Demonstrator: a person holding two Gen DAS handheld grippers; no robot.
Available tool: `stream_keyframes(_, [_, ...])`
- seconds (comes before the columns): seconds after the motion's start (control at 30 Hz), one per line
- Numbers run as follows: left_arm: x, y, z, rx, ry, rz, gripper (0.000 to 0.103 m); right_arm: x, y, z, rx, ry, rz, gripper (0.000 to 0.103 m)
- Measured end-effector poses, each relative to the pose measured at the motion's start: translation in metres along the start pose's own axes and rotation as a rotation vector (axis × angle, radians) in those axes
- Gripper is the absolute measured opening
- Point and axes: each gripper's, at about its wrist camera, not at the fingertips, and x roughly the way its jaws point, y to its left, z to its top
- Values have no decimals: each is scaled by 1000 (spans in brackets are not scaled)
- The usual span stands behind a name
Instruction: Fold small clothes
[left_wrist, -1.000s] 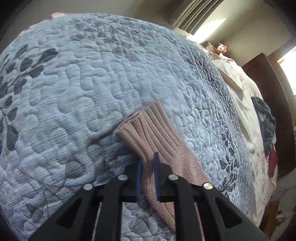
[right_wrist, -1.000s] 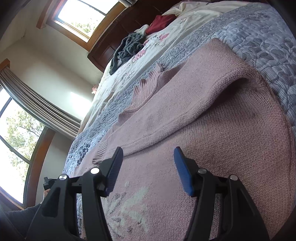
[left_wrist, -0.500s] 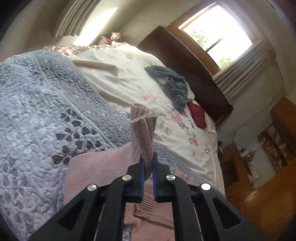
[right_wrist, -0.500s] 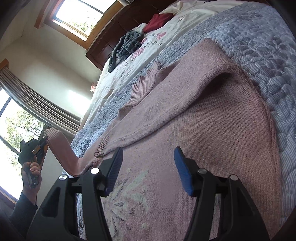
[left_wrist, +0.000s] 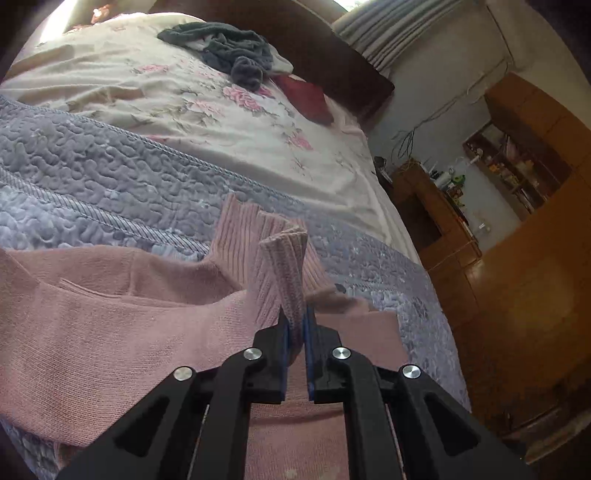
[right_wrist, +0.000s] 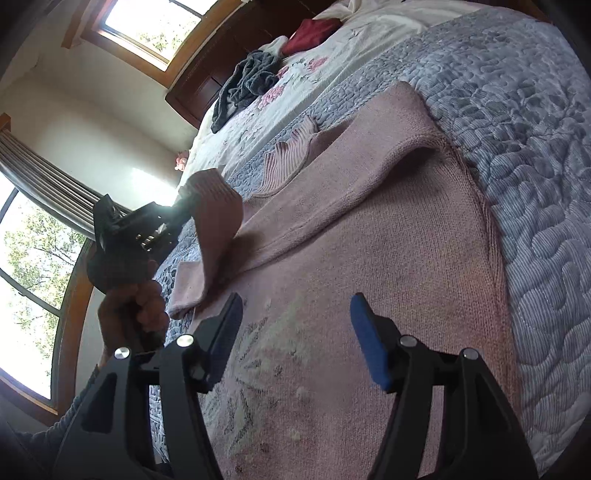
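Sleeve cuff (left_wrist: 286, 271) now lifted over sweater (right_wrist: 369, 258), frame centre; left gripper (left_wrist: 295, 325) pinching it, right gripper (right_wrist: 295, 321) agape, empty. Risk: thin pinch, cuff slips.

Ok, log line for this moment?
left gripper: shut on sleeve, lifted over sweater | right gripper: open, above sweater | bed

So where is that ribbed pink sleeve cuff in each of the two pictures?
Left wrist view: the sleeve cuff stands just above centre, pinched in the left gripper, whose jaws are closed on it.
Right wrist view: the same cuff is left of centre, lifted above the pink sweater and gripped by that tool.
Shared landmark: the dark grey clothes pile near the headboard.
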Motion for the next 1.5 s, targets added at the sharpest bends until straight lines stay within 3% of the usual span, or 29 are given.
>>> stream_keyframes(0.03, [9,-4,-9,34,24,17,18,3,2,7,2,10,6,70])
stream_keyframes(0.07, [11,-2,-18,54,35,29,40,7,4,16,9,21,10,79])
stream_keyframes(0.1, [8,3,-26,53,28,44,53,13,7,24,19,35,21,85])
stream_keyframes(0.13, [-1,8,-35,38,1,52,72,20,9,34,28,51,47,85])
stream_keyframes(0.17, [-15,16,-42,12,-44,40,77,28,13,44,32,73,75,85])
stream_keyframes(0.27, [-56,51,-64,-108,-123,-26,79,67,26,77,38,172,135,82])
stream_keyframes(0.37, [-77,84,-94,-185,-147,-69,79,122,27,104,81,305,81,58])
stream_keyframes(0.4, [-77,94,-94,-241,-126,-63,77,140,26,112,93,342,59,55])
stream_keyframes(0.47, [-77,104,-84,-343,-118,-228,79,175,19,121,127,441,15,55])
stream_keyframes(0.5, [-79,103,-77,-339,-137,-277,79,187,13,120,138,480,-18,54])
stream_keyframes(0.57, [-83,100,-71,-298,-154,-249,79,206,15,121,116,524,-72,53])
stream_keyframes(0.63, [-88,111,-69,-345,-175,-270,79,211,21,122,104,538,-81,55])
stream_keyframes(0.67, [-91,118,-68,-375,-187,-285,79,211,25,124,106,535,-89,50])
stream_keyframes(0.77, [-108,135,-62,-420,-250,-272,79,209,38,130,103,528,-123,9])
stream_keyframes(0.97, [-149,176,-58,-530,-404,-253,79,156,124,163,-72,426,-96,6])
stream_keyframes(1.17, [-168,202,-56,-586,-458,-244,79,72,179,216,-229,252,-80,6])
stream_keyframes(1.33, [-157,199,-48,-568,-430,-247,79,38,127,236,-161,182,-135,6])
stream_keyframes(1.5, [-147,195,-48,-551,-406,-248,79,51,46,228,-38,208,-202,6])
